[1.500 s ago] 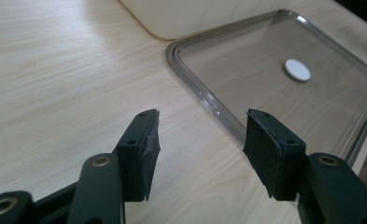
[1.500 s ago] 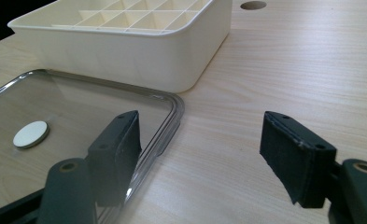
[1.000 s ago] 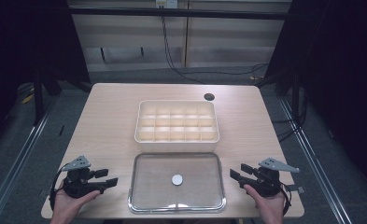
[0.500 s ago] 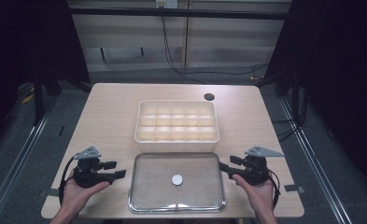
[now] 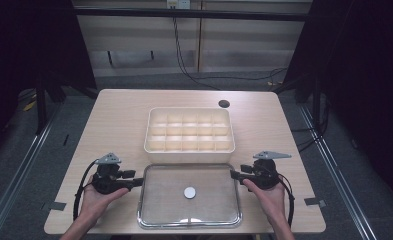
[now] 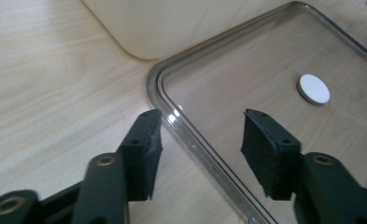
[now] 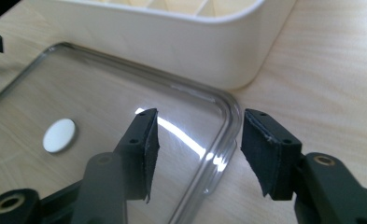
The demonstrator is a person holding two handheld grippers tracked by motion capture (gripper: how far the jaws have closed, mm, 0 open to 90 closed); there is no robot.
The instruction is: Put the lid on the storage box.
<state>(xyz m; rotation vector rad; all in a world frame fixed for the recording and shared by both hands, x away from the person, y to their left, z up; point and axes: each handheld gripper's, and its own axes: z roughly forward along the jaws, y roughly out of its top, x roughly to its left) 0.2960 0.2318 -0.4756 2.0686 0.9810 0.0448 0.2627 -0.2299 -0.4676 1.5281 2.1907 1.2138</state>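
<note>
Both my grippers are at the clear lid (image 5: 189,194), which lies flat on the table (image 5: 109,130) at my near edge, just in front of the cream compartment box (image 5: 189,131).

Left gripper (image 6: 197,135): jaws spread, nothing clamped. They straddle the lid's left rim near its far-left corner, one pad (image 6: 148,154) over bare wood outside the rim, the other over the clear panel. From above, the left gripper (image 5: 134,183) has its tips right at the lid's left edge.

Right gripper (image 7: 197,135): same on the other side. Jaws apart, straddling the right rim near the far-right corner, one pad inside over the panel, one outside over the table. From above, the right gripper (image 5: 235,175) meets the lid's right edge.

White round knob (image 5: 189,192) sits mid-lid, between the two grippers. Can't tell if any pad touches the rim.
</note>
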